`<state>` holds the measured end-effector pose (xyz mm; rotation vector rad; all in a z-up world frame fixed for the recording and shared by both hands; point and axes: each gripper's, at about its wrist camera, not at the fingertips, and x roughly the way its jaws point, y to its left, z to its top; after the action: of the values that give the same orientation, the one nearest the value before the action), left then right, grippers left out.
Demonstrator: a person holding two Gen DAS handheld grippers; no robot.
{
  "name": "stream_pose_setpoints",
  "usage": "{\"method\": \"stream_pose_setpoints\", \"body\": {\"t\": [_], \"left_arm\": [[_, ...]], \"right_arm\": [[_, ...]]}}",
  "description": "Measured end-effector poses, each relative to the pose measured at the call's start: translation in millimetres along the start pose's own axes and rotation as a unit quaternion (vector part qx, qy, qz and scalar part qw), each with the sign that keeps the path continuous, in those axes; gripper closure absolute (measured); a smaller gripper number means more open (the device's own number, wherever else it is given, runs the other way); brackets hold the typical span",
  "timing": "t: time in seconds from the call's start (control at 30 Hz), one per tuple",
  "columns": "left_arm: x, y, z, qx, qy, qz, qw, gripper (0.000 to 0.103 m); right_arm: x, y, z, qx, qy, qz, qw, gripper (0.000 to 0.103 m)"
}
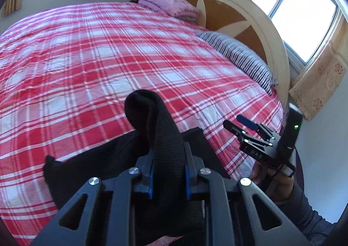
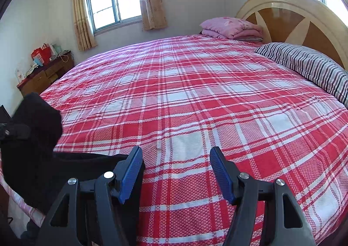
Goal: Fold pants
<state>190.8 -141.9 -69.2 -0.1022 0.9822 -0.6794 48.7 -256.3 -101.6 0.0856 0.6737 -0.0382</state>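
Note:
Black pants lie at the near edge of a bed with a red and white plaid sheet. My left gripper is shut on a bunched fold of the pants, which stands up between its blue pads. My right gripper is open and empty, held above the sheet. The pants lie just left of it, with the left gripper lifting part of them. The right gripper also shows in the left wrist view, to the right of the pants.
A striped pillow and a folded pink quilt lie by the wooden headboard. A wooden dresser with red bags stands by the far wall. Windows with beige curtains are behind the bed.

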Motion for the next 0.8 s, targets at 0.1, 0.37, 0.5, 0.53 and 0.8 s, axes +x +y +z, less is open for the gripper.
{"method": "stream_pose_setpoints", "body": {"t": [0.1,0.37,0.5,0.53,0.8], "left_arm": [[27,-8,-1,0.002,0.022,-0.001,0.9998,0.082],[68,-34,-5,0.025,0.050,0.011,0.9984,0.079],[72,-47,-11,0.048,0.047,0.018,0.9976,0.062],[66,-51,-14,0.055,0.039,0.011,0.9977,0.061],[5,-27,-39,0.071,-0.063,0.075,0.9927,0.033]], "right_arm": [[3,1,-2,-0.001,0.004,0.003,1.000,0.037],[9,-3,-4,0.007,0.013,0.008,1.000,0.037],[8,-7,-3,0.015,0.013,0.007,1.000,0.037],[7,-9,-3,0.016,0.012,0.007,1.000,0.037],[-22,0,11,0.028,0.002,0.067,0.997,0.037]]}}
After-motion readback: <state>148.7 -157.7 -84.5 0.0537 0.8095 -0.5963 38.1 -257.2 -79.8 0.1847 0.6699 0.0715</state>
